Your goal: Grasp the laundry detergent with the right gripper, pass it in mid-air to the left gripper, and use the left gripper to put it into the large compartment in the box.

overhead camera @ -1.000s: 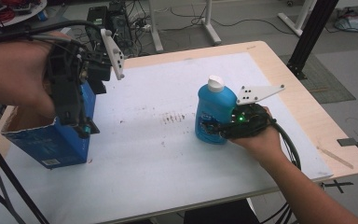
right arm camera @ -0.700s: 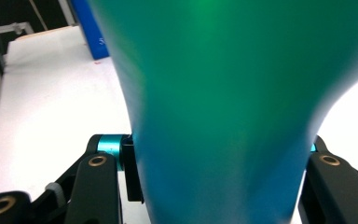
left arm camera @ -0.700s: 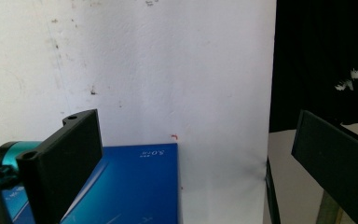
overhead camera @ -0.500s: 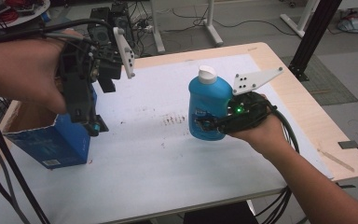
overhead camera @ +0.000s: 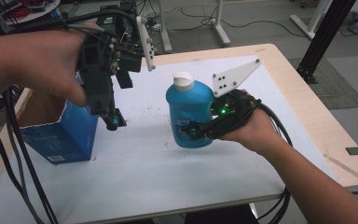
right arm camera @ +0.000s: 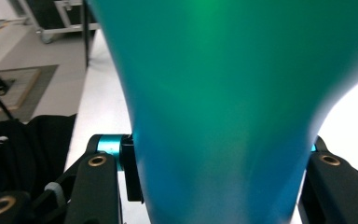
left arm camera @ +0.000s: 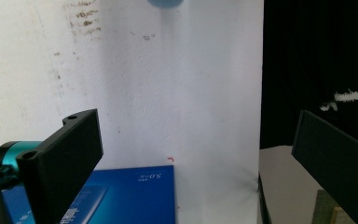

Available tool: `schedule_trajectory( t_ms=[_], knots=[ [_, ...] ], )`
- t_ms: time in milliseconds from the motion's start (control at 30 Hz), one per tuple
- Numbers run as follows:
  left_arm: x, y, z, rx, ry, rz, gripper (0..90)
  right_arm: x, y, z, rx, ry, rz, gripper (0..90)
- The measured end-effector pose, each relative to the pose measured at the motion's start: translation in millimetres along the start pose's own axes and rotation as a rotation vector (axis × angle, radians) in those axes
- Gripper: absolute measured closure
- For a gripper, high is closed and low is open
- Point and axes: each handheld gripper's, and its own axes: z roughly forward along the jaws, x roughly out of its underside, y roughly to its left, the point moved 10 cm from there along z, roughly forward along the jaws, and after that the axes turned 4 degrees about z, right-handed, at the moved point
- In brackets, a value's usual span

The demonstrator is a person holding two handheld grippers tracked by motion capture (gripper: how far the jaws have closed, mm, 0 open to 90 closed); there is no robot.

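High view, bottle: the blue plastic bottle with a white cap [overhead camera: 189,112] stood upright, off the white tabletop [overhead camera: 177,182], near its middle
High view, right gripper: the right gripper [overhead camera: 196,131] came in from the bottle's right, its jaws clamped on the lower body
High view, left gripper: the left gripper [overhead camera: 112,119] pointed down beside the open blue cardboard box [overhead camera: 60,135] at the table's left, well apart from the bottle
Left gripper view, jaws: the two black jaws stood wide with nothing between them; a blue corner of the box lay below, and the bottle's blue base [left arm camera: 164,3] showed at the top edge
Right gripper view, grip: the bottle's blue-green wall [right arm camera: 223,107] sat between both fingers [right arm camera: 98,186], touching each side
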Motion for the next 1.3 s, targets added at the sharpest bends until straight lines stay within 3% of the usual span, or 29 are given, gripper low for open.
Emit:
schedule_trajectory(
  t_ms=[400, 900, 1300],
  knots=[
    [-13.7, 0.5, 0.6, 0.017, 0.002, -0.004, 1.7, -12.2, 13.9, 34.6, -0.103, 0.008, -0.042, 45.1],
    [-18.3, -1.4, 2.8, 0.02, 0.012, -0.015, 1.7, -30.6, 18.0, 70.4, -0.148, 0.011, -0.039, 45.1],
    [-15.7, 1.3, 7.8, 0.006, 0.03, -0.049, 1.7, -43.7, 21.1, 79.2, -0.156, 0.005, -0.043, 45.1]
  ],
)
